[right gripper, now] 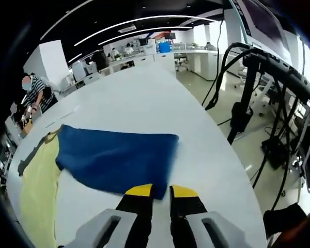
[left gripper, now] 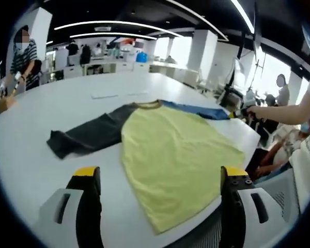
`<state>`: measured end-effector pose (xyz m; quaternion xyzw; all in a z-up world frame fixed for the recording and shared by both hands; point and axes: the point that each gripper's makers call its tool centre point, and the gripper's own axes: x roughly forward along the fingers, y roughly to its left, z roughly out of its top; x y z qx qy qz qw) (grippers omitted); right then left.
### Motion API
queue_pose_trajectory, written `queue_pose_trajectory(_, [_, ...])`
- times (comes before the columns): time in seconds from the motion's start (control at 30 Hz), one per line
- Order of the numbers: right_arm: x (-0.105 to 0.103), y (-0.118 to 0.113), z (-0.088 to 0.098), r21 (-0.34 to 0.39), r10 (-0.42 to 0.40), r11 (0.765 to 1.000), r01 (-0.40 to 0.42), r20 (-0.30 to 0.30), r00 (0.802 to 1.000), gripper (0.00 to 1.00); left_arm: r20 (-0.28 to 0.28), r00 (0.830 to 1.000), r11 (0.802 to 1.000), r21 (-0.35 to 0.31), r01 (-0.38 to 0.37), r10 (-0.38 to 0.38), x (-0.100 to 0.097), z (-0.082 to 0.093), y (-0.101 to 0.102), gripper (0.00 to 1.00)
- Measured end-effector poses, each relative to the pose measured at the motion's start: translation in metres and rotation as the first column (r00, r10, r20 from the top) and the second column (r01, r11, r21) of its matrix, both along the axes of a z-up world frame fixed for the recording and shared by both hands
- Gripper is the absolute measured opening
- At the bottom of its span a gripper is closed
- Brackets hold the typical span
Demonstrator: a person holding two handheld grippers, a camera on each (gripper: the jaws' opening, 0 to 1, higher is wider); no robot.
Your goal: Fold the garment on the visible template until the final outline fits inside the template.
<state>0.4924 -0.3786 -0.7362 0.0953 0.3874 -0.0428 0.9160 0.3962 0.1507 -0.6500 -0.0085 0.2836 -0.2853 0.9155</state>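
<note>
A shirt lies flat on the white table point(left gripper: 51, 108): yellow body point(left gripper: 170, 155), dark grey sleeve point(left gripper: 88, 137) spread to the left, blue sleeve point(left gripper: 196, 109) to the right. My left gripper point(left gripper: 160, 173) stands open at the table's near edge, its yellow-tipped jaws wide apart on either side of the yellow hem. In the right gripper view the blue sleeve point(right gripper: 119, 155) stretches away from me. My right gripper point(right gripper: 161, 191) has its jaws drawn close together at the sleeve's cuff corner. A person's hand holds that gripper point(left gripper: 238, 113) at the sleeve's end.
Two thin paper sheets point(left gripper: 104, 95) lie further back on the table. A person in a striped top point(left gripper: 21, 59) stands at the far left. Black stands and cables point(right gripper: 248, 82) rise off the table's right edge. Seated people point(left gripper: 279, 150) are close by.
</note>
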Motion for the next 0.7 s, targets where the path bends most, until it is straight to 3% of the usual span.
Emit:
queue_pose_trajectory(0.13, [0.0016, -0.0007, -0.0021, -0.005, 0.008, 1.0, -0.008, -0.004, 1.0, 0.01, -0.001, 1.0, 1.0, 0.008, 0.016, -0.016, -0.0018, -0.0011, -0.0031, 0.92])
queue_pose_trajectory(0.47, [0.0051, -0.0042, -0.0043, -0.021, 0.005, 1.0, -0.005, -0.005, 1.0, 0.0, 0.007, 0.999, 0.999, 0.024, 0.034, -0.034, -0.0025, 0.0001, -0.0049, 0.92])
queue_pose_trajectory(0.57, [0.0052, -0.0034, -0.0032, -0.063, 0.049, 0.997, -0.05, -0.013, 0.999, 0.0, 0.017, 0.999, 0.999, 0.031, 0.037, -0.037, -0.0028, 0.0015, -0.004, 0.92])
queue_pose_trajectory(0.7, [0.0067, -0.0042, 0.0015, -0.033, 0.036, 0.999, -0.036, -0.006, 0.999, 0.0, 0.011, 0.999, 0.999, 0.036, 0.036, -0.036, -0.0042, 0.0005, -0.0021, 0.93])
